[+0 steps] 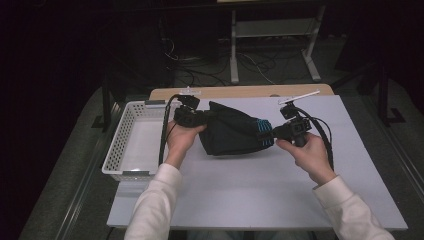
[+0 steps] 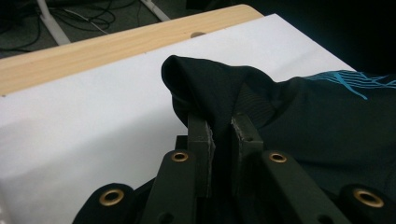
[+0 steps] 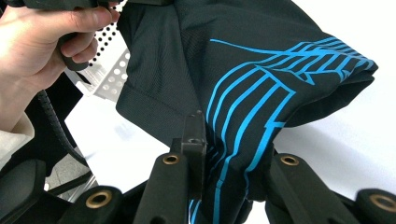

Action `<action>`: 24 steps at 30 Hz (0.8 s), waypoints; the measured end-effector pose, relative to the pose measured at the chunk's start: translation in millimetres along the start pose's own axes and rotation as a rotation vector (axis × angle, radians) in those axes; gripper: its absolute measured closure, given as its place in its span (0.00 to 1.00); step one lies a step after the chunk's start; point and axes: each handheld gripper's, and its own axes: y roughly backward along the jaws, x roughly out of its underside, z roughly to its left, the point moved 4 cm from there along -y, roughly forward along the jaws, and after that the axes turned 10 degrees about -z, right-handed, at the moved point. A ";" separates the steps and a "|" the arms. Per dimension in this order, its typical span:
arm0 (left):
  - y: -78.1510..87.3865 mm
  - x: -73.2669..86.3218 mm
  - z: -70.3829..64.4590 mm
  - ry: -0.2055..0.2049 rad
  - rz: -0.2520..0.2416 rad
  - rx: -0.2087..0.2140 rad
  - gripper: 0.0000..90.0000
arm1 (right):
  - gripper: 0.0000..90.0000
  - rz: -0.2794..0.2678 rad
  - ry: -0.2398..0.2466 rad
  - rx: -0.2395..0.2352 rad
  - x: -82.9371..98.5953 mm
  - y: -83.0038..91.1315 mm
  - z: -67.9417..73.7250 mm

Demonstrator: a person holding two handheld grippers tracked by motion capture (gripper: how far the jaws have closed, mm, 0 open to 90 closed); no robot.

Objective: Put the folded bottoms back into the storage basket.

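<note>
the black garment point(image 1: 231, 135) hangs bunched over the white table point(image 1: 260, 200), pinched by the left gripper point(image 1: 199, 118) and right gripper point(image 1: 270, 134), both clamped on cloth. best keep both grips tight, level, swinging toward the white basket point(image 1: 131, 131) beyond.

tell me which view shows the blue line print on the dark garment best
The right gripper view: the blue print fills the middle, each line clear, running down into the right claw. The left gripper view catches a corner of it; the high view shows a small blue patch.
</note>
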 end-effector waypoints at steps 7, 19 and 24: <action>8.7 -12.1 1.8 -0.016 -0.002 -0.014 0.89 | 0.82 -0.005 0.014 -0.002 -7.7 0.1 8.0; 18.5 -28.3 3.4 -0.032 -0.012 -0.025 0.89 | 0.82 -0.022 0.026 -0.006 -20.4 1.9 18.5; 23.5 -33.9 4.0 -0.032 -0.023 -0.027 0.89 | 0.82 -0.028 0.033 -0.008 -26.0 4.3 23.5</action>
